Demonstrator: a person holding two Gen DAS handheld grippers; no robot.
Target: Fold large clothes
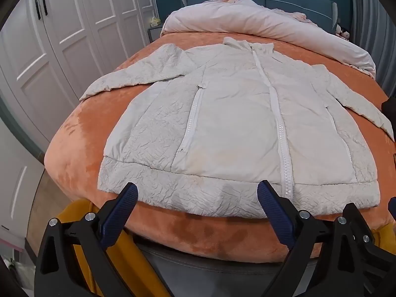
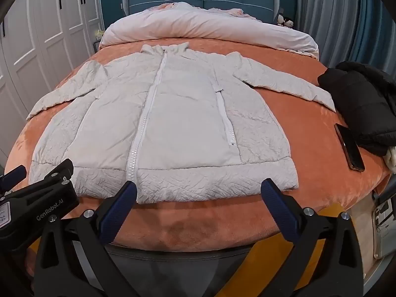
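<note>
1. One pale jacket (image 1: pixel 237 123) lies flat and zipped on the orange bed (image 1: pixel 81 138), sleeves spread, hem toward the near edge.
2. Nothing is folded yet, as far as I can judge; sleeves and body all remain to do.
3. Left hand-held gripper (image 1: pixel 196 196) and right hand-held gripper (image 2: pixel 198 193) hover at the hem, jaws wide, gripping nothing.
4. Only the right wrist view shows a black garment (image 2: pixel 366 101) and a phone (image 2: pixel 350 147) beside the sleeve.

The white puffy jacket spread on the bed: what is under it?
The white puffy jacket lies flat on an orange plush blanket, which shows all around it. Anything hidden beneath the jacket cannot be seen.
</note>
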